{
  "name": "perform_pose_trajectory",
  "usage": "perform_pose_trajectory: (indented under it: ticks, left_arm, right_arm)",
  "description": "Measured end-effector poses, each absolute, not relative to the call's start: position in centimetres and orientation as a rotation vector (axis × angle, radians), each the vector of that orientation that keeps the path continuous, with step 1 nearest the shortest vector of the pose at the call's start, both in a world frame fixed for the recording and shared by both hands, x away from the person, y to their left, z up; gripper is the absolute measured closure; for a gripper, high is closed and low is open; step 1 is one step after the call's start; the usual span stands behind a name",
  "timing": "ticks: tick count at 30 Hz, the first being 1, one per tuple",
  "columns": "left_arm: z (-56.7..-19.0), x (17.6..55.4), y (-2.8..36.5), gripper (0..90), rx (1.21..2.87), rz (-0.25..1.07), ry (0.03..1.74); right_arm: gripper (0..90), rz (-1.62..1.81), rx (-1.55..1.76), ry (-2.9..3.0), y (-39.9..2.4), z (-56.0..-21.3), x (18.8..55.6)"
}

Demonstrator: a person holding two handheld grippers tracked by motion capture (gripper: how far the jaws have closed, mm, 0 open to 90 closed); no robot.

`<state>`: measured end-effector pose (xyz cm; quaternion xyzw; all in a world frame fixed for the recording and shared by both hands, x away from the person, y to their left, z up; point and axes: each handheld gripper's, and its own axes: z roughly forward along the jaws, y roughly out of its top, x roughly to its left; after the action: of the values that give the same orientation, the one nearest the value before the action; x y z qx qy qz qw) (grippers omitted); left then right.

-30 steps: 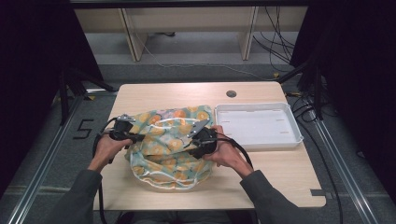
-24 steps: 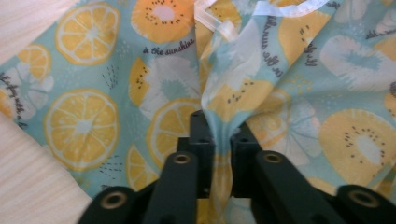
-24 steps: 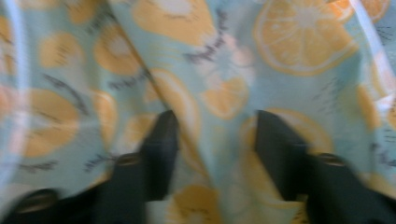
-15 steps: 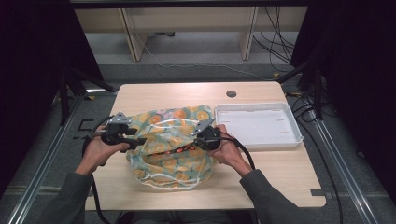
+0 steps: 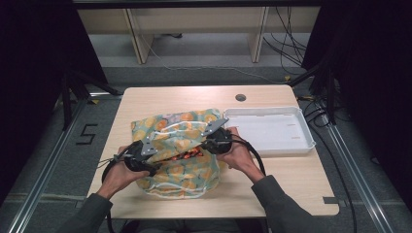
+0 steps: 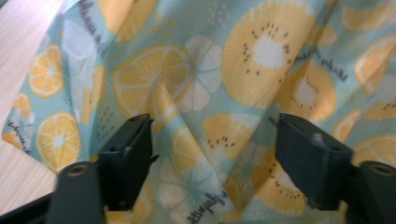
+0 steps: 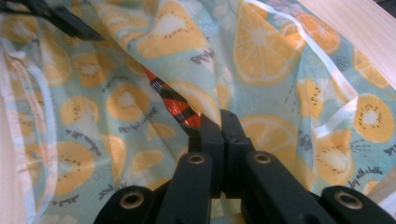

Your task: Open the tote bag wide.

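right gripper (image 7: 219, 122) pinched tight on the fruit-print bag's (image 5: 182, 145) edge, left gripper (image 6: 215, 149) spread wide and just been opening, cloth between its jaws, not clamped, red stuff (image 5: 183, 155) peeking inside

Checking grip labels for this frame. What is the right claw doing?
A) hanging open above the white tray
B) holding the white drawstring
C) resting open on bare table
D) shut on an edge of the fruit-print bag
D: in the right gripper view the right claw has its jaws pressed together on a fold of the fruit-print bag, at the opening where something red and shiny shows inside.
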<state>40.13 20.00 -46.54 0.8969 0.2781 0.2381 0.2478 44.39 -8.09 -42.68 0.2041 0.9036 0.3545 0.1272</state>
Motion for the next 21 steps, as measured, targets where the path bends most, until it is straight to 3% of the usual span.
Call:
perform_pose_trajectory:
  ticks: [1, 2, 3, 4, 6, 12, 16, 21]
  left_arm:
    - [-46.5, 40.1, 20.0, 45.2, 2.449, 0.661, 0.756]
    - [-46.4, 40.2, 20.1, 65.2, 2.429, 0.654, 0.746]
    - [-46.4, 40.2, 20.1, 73.8, 2.429, 0.654, 0.746]
    - [-46.1, 40.0, 20.3, 73.8, 2.418, 0.645, 0.727]
    - [-44.9, 39.3, 20.8, 88.0, 2.410, 0.601, 0.677]
    - [-41.5, 37.7, 21.6, 89.2, 2.372, 0.475, 0.626]
    - [-38.2, 36.8, 22.1, 89.3, 2.288, 0.397, 0.634]
    - [-36.9, 38.8, 21.9, 89.2, 2.253, 0.395, 0.688]
  right_arm:
    - [90.0, 1.044, 0.563, 2.634, -8.1, -42.5, 44.4]
    - [90.0, 1.047, 0.562, 2.634, -8.0, -42.3, 44.1]
    - [90.0, 1.047, 0.562, 2.634, -8.0, -42.3, 44.1]
    - [90.0, 1.038, 0.579, 2.643, -8.0, -42.1, 43.8]
    - [90.0, 1.074, 0.545, 2.638, -8.0, -41.6, 43.5]
    - [90.0, 1.141, 0.546, 2.668, -8.7, -40.4, 42.7]
    - [90.0, 1.250, 0.504, 2.631, -9.7, -37.8, 42.0]
    - [90.0, 1.248, 0.563, 2.497, -9.5, -37.0, 43.8]
